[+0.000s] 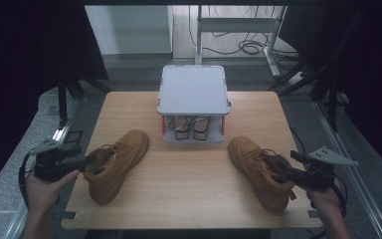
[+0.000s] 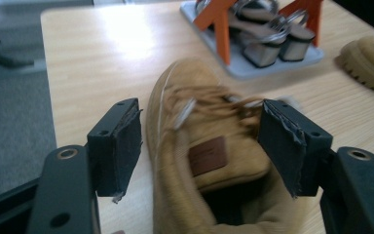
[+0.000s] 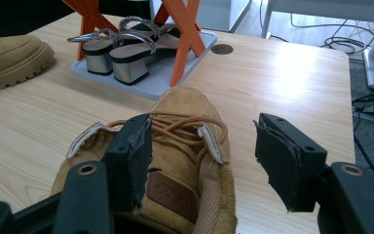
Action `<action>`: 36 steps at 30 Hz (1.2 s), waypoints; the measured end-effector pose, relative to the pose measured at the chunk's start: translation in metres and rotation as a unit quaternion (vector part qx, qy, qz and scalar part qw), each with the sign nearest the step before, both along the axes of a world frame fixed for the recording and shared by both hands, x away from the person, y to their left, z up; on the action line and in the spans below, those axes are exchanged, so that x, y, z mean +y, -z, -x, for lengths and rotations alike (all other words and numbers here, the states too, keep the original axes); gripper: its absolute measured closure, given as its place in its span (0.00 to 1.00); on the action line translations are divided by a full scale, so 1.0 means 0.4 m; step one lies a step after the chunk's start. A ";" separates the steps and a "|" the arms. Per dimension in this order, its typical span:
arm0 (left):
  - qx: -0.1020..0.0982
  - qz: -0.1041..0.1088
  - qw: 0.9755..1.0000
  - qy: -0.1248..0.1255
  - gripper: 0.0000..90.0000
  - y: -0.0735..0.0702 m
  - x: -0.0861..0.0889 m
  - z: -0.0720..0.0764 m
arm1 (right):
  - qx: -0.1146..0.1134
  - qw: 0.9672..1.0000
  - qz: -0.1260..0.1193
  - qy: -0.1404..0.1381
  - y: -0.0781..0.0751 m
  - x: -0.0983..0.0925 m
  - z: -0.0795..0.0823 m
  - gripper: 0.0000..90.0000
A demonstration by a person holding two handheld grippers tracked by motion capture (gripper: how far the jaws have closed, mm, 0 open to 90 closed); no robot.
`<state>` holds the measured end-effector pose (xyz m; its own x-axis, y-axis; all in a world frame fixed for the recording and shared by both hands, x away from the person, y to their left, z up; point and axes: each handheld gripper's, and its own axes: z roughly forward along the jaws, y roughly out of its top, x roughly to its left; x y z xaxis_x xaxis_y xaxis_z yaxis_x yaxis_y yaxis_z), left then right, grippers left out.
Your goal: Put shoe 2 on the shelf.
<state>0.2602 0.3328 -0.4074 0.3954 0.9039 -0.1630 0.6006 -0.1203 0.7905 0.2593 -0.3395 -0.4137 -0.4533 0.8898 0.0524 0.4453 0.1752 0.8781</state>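
Two tan lace-up boots lie on the wooden table (image 1: 189, 191). My left gripper (image 1: 90, 160) is at the heel end of the left boot (image 1: 119, 162). In the left gripper view it (image 2: 202, 117) stands open, its pads on either side of the boot's (image 2: 185, 97) tongue and collar with gaps showing. My right gripper (image 1: 280, 167) is over the collar of the right boot (image 1: 256, 172). It (image 3: 207, 129) is open too: one pad (image 3: 134, 146) sits over the tongue of the boot (image 3: 185, 105), the other (image 3: 282, 151) hangs outside the boot's side.
A small shoe rack (image 1: 194, 89) with a grey top and orange legs stands at the table's back centre. Silver heeled sandals (image 1: 191, 127) sit on its lower tray (image 3: 160, 83). A desk frame and cables (image 1: 251, 47) are on the floor beyond.
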 end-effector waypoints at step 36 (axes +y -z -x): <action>0.116 -0.004 0.993 0.017 0.68 0.080 0.006 -0.097 | 0.096 0.994 0.058 -0.011 0.013 0.010 -0.062 0.55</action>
